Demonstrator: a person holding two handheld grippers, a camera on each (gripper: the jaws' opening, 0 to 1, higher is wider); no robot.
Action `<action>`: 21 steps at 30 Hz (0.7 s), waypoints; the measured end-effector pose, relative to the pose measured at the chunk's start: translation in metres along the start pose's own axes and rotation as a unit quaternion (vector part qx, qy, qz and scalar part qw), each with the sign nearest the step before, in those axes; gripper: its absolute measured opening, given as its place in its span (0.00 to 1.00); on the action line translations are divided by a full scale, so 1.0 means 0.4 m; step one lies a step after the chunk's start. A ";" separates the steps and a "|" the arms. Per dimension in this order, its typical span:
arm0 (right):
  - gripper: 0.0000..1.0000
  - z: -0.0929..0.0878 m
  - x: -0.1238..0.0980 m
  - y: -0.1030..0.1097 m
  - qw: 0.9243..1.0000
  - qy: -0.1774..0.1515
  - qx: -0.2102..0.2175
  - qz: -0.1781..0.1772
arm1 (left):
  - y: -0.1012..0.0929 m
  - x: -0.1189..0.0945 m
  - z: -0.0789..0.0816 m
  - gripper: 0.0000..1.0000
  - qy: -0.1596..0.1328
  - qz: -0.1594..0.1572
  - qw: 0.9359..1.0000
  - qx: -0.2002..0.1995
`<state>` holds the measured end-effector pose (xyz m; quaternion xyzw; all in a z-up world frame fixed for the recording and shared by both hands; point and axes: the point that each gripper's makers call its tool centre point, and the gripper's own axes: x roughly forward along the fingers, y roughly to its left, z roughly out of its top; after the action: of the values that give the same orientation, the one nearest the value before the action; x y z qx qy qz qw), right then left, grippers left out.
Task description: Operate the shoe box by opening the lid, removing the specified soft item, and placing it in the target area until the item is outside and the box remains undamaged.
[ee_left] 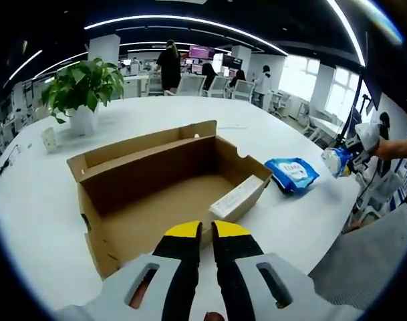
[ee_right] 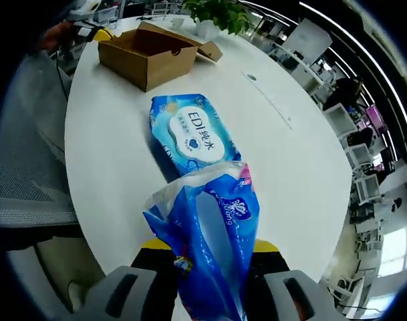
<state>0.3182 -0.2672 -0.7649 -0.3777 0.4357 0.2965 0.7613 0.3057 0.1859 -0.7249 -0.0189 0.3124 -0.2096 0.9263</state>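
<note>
An open brown cardboard shoe box point(ee_left: 156, 180) lies on the white table point(ee_left: 43, 200), its lid folded back; a small white carton point(ee_left: 236, 197) leans inside at its right end. My left gripper point(ee_left: 207, 231) hovers at the box's near edge, jaws together on nothing. A blue wet-wipe pack point(ee_left: 291, 174) lies on the table right of the box, also seen as the pack point(ee_right: 188, 134). My right gripper point(ee_right: 203, 257) is shut on a blue and white soft tissue packet point(ee_right: 210, 234), held above the table beside the pack; the same packet point(ee_left: 338, 160) shows at the far right. The box point(ee_right: 146, 53) stands beyond.
A potted green plant point(ee_left: 83, 90) stands at the table's far left, near a small white object point(ee_left: 49, 139). Office chairs point(ee_left: 203, 83) and people stand beyond the table. A person's grey trouser leg point(ee_left: 370, 257) is at the table's near right edge.
</note>
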 end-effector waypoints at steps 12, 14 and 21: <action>0.35 -0.033 0.032 -0.052 0.999 0.027 -0.044 0.011 | -0.005 0.009 0.002 0.05 0.000 -0.005 1.000 0.011; 0.35 -0.037 0.038 -0.056 0.998 0.032 -0.051 0.014 | -0.005 0.010 0.002 0.05 0.000 -0.005 1.000 0.011; 0.36 -0.036 0.073 -0.077 0.996 0.043 -0.069 0.021 | -0.001 0.010 0.001 0.05 -0.002 -0.005 1.000 0.006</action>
<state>0.3491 -0.2923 -0.7859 -0.4325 0.4544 0.3257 0.7074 0.3090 0.1840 -0.7268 -0.0149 0.3095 -0.2167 0.9257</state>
